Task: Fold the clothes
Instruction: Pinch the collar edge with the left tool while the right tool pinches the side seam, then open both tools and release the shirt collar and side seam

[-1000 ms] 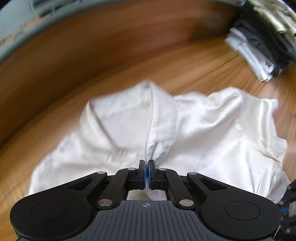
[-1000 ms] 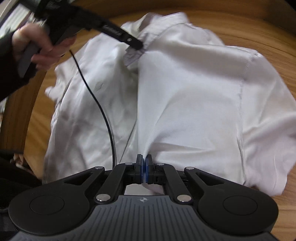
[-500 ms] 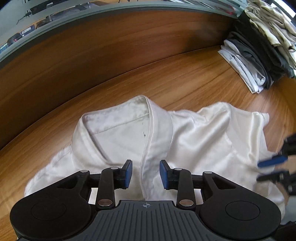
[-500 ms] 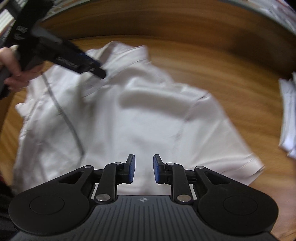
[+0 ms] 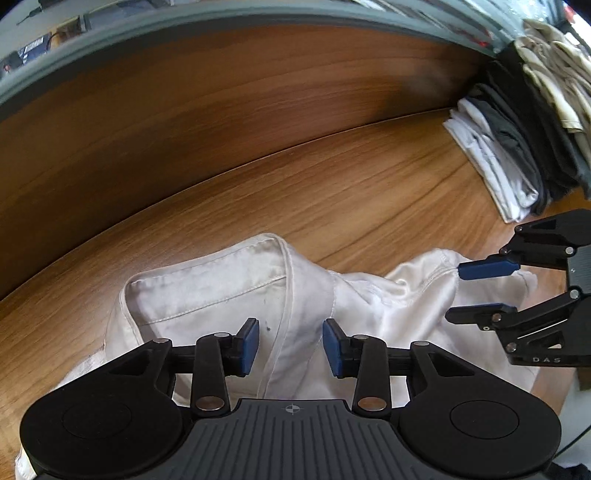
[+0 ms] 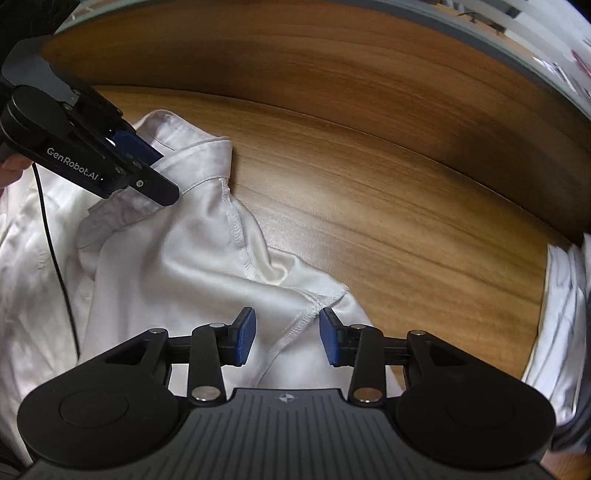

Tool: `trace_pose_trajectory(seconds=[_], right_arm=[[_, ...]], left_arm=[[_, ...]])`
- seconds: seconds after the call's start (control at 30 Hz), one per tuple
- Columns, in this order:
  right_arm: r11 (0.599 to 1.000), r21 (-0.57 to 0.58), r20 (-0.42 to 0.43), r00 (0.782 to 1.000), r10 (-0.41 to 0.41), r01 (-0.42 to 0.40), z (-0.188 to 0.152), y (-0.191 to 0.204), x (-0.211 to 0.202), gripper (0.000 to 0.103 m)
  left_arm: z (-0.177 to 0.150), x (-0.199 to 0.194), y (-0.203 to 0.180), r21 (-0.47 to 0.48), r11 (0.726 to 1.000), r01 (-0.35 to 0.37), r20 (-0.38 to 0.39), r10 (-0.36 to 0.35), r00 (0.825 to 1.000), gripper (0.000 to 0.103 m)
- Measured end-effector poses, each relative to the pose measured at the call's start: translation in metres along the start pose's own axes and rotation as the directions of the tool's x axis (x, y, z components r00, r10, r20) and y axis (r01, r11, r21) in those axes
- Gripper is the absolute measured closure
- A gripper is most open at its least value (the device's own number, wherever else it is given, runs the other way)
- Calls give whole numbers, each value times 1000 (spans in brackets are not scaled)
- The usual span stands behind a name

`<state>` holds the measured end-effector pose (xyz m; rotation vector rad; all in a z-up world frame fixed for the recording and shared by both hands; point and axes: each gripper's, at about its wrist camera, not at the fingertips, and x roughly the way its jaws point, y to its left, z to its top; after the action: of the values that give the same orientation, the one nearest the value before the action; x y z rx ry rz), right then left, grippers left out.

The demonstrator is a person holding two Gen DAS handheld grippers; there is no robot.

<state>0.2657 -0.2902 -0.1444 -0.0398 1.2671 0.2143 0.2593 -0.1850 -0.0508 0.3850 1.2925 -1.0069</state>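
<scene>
Left wrist: folded clothes stack (image 5: 517, 147) beyond white shirt (image 5: 369, 306).

My left gripper (image 5: 289, 348) hangs over the shirt (image 5: 229, 280) collar, my right gripper (image 6: 287, 336) over its sleeve seam further right, on the table (image 5: 332, 192); folded clothes stack (image 5: 517, 147) far right

Office: wooden desk (image 5: 332, 177), glass partition (image 5: 110, 33).

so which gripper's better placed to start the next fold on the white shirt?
Probably right. The right gripper hangs open over a loose seamed edge of the white shirt, beside bare table. The left gripper, also open, straddles the collar placket.
</scene>
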Motion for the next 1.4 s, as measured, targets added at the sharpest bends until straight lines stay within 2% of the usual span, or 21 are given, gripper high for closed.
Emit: trace_pose_trajectory(seconds=[0.2,0.23,0.3,0.33,0.4,0.6,0.73,0.8,0.83,0.9,1.03,1.17,1.2,1.23,1.27,1.3,1.33,1.4], right_arm=[[1000,-12,-29,999,-18,17,2,-5,15,62],[1000,-7,-28,999,-21,21,2,-7,16,65],[1000,6,-27,999,-28,28,1,-8,16,93],[999,13,-24,999,-35,36,1,-9,16,94],[999,24,-8,999,-49,49,-1,-10,11,100],[991,83,36,993,-111,108,-3,-26,-4,101],[993,89,7,996,-84,83,-5,-31,-5,98],[993,76,2,995,-95,94,-7,-28,-6,87],[993,73,6,996,-90,89,-8,-29,-9,86],[992,89,25,996,-90,88,-8,-30,-13,80],[987,137,59,994,-93,85,-3,-40,-15,78],[986,160,53,996,-66,57,5,-49,-6,71],[986,160,46,998,-52,44,6,-50,-3,71],[987,155,36,998,-44,38,7,-50,0,71],[988,150,26,999,-37,32,9,-49,4,73],[989,142,18,999,-39,37,9,-46,5,88],[989,142,20,998,-52,49,9,-45,6,94],[986,146,27,996,-83,78,10,-43,7,95]], left_arm=[[1,9,3,-34,999,-1,-13,1,1000,69],[1,9,3,-35,999,-4,-13,3,1000,70],[1,9,2,-37,999,-9,-10,9,1000,77],[1,8,2,-37,999,-13,-3,13,1000,88],[1,6,1,-34,999,-20,16,20,1000,98],[7,-6,-6,-44,998,-36,101,41,994,98],[12,0,-12,-19,998,-60,66,61,996,96],[11,-1,-11,-13,998,-55,67,56,996,90],[10,-1,-10,-10,999,-52,70,52,996,82],[9,-3,-6,-24,999,-45,78,46,996,75],[11,0,1,-57,998,-38,84,43,996,75],[14,5,3,-75,997,-32,79,38,996,75],[14,7,3,-70,997,-34,78,39,996,81],[15,8,3,-66,997,-35,76,40,996,97],[16,9,2,-60,997,-45,79,50,996,98],[17,10,1,-57,997,-56,86,60,994,98],[18,11,0,-55,996,-65,94,70,993,98],[22,13,-1,-65,995,-75,105,81,991,98]])
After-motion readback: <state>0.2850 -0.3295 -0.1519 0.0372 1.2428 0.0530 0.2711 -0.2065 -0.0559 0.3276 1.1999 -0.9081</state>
